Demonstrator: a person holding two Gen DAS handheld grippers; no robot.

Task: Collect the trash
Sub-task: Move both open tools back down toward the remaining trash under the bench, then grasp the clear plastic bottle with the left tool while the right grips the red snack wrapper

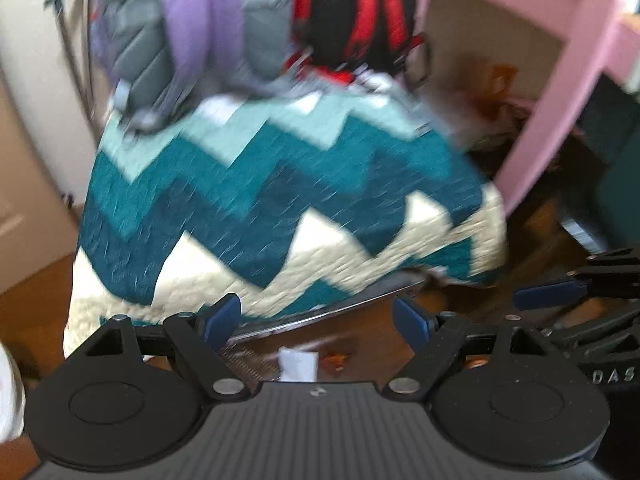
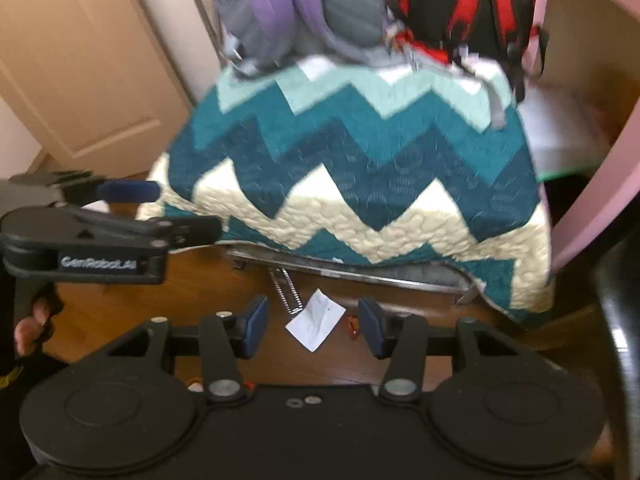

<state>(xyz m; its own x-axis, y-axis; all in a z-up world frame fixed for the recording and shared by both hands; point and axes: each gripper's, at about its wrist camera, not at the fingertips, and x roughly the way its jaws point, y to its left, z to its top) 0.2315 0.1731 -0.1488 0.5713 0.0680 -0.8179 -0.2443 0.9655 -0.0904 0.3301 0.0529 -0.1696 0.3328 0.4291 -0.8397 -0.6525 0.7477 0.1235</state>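
Note:
A white scrap of paper (image 2: 316, 320) lies on the brown wood floor, just ahead of and between the open fingers of my right gripper (image 2: 314, 326). A small orange wrapper (image 2: 353, 326) lies beside it on the right. In the left wrist view the same paper (image 1: 298, 364) and orange wrapper (image 1: 335, 362) lie low between the open fingers of my left gripper (image 1: 318, 320). The left gripper also shows at the left of the right wrist view (image 2: 132, 192), held higher. Both grippers are empty.
A bed with a teal, white and cream zigzag quilt (image 2: 360, 168) fills the middle, its metal frame (image 2: 352, 274) just beyond the paper. Purple-grey (image 2: 288, 12) and red-black (image 2: 472, 4) backpacks sit on it. A pink shelf (image 1: 560, 100) stands right, a door (image 2: 80, 60) left.

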